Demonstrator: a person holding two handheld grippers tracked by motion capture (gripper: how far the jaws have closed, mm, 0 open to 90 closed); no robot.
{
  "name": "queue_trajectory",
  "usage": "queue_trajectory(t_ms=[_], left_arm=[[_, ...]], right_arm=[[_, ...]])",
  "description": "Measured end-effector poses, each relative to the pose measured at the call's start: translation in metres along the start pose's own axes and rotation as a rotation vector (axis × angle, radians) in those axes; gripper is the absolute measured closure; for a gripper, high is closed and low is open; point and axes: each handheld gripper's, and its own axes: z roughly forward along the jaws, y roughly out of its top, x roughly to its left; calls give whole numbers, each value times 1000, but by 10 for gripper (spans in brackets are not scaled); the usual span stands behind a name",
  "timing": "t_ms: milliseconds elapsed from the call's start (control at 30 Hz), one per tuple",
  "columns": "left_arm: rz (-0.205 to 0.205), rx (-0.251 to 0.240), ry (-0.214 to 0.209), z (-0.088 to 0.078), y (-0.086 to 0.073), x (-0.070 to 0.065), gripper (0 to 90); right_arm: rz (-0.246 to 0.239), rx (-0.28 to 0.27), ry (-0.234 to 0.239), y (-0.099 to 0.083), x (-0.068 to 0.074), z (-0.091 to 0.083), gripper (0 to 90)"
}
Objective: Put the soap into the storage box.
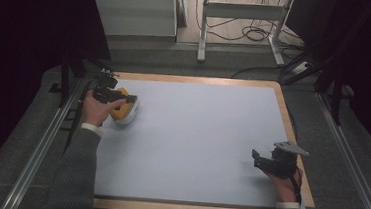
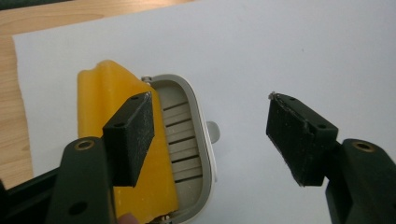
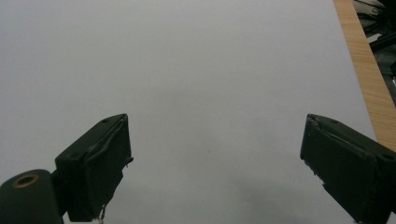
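Over at the far left corner of the pale sheet (image 1: 195,140) covering the wooden table (image 1: 292,123), the person's left gripper (image 2: 210,135) hangs over a small yellow-and-white container (image 2: 154,154) with slotted ribs inside its grey rim; its jaws stand wide apart, one pad in front of the yellow part and the other over bare sheet, gripping nothing. The right gripper (image 1: 264,161) sits low near the sheet's near right edge, well apart from the container, and its jaws gape wide too, with plain sheet between them.
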Motion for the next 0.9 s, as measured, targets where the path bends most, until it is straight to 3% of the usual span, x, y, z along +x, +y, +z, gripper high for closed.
queue_trajectory(t_ms=[533,767,900], left_arm=[[70,-22,-71,-3,-27,-20,325],[76,-38,-101,-5,-49,-26,324],[92,-18,-121,-3,-64,-31,304]], right_arm=[[7,-3,-11,-4,-1,-6,85],[11,-3,-12,-4,-2,-7,85],[6,-2,-11,-4,-1,-7,85]])
